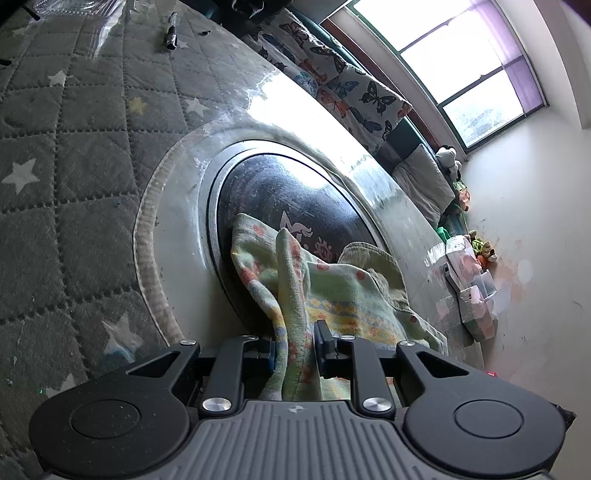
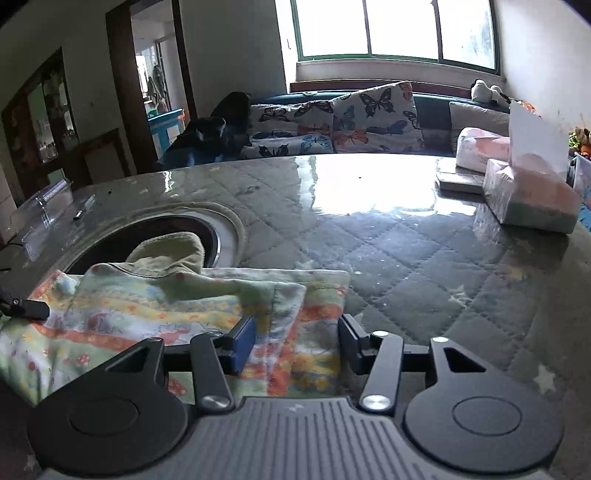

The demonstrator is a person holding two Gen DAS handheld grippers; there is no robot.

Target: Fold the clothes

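A small pale-green patterned garment [image 1: 332, 291] lies partly folded on the table, over the edge of a round black inset plate [image 1: 288, 199]. My left gripper [image 1: 295, 347] is shut on a raised fold of the garment, pinched between its pads. In the right wrist view the garment [image 2: 177, 314] lies flat with one layer folded over. My right gripper [image 2: 297, 341] is open, its fingers astride the garment's near right corner, just above the cloth. The left gripper's finger [image 2: 26, 308] shows at the garment's left edge.
The table has a grey quilted star cover [image 2: 424, 258] under clear glossy plastic. A tissue pack [image 2: 532, 195] and boxes stand at the right edge. A pen [image 1: 171, 31] and a clear plastic box [image 2: 48, 206] lie at the far left. A butterfly-cushioned sofa [image 2: 369, 118] lies behind.
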